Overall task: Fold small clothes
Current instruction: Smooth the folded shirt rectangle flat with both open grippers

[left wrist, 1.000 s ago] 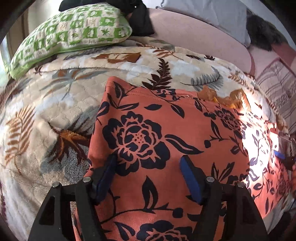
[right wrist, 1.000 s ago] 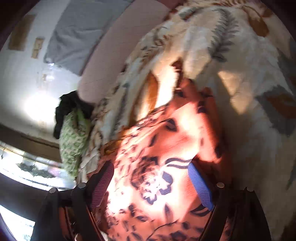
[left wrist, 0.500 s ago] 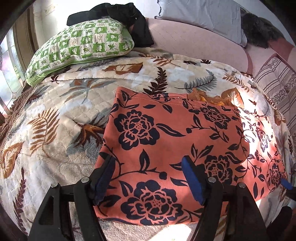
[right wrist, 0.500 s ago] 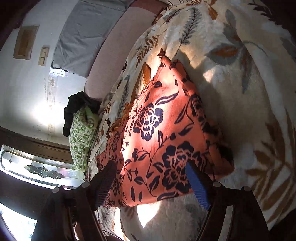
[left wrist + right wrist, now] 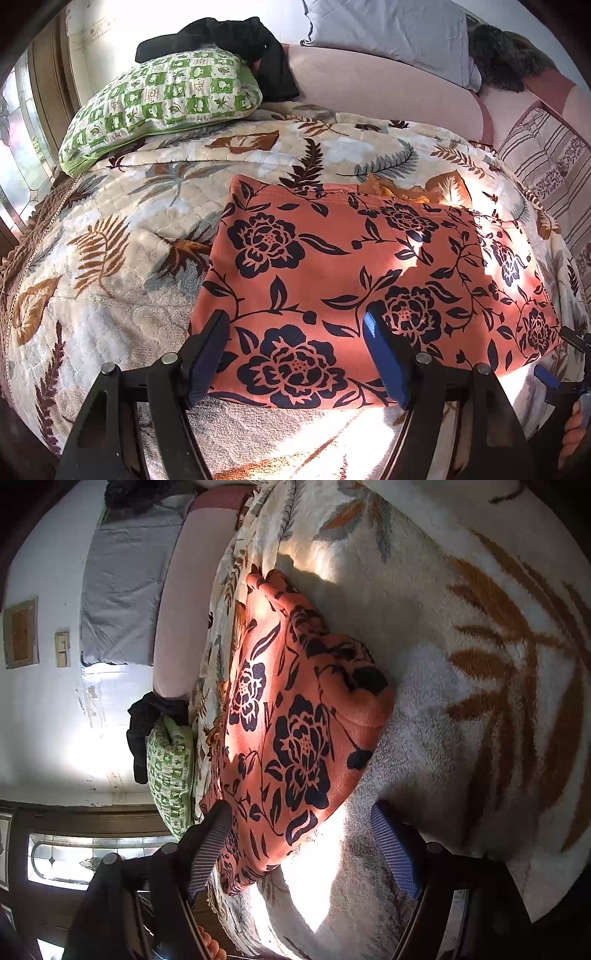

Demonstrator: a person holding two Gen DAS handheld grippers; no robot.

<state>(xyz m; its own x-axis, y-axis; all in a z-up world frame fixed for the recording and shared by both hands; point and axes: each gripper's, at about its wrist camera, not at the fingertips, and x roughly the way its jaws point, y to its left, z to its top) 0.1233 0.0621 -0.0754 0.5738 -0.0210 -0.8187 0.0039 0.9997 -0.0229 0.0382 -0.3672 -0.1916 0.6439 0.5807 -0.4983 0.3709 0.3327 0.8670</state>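
Harsh sunlit patches, fisheye-warped, dark edges

A folded garment [image 5: 354, 280] lies flat on the blanket [image 5: 110, 258] that covers the bed, toward its near edge. Behind it and to the left a pillow [image 5: 162, 107] rests on the blanket, with dark clothing [image 5: 236, 40] draped over the pillow's far end. Farther back a headboard cushion [image 5: 376, 88] runs across — another pillow [image 5: 388, 29] leans above it.
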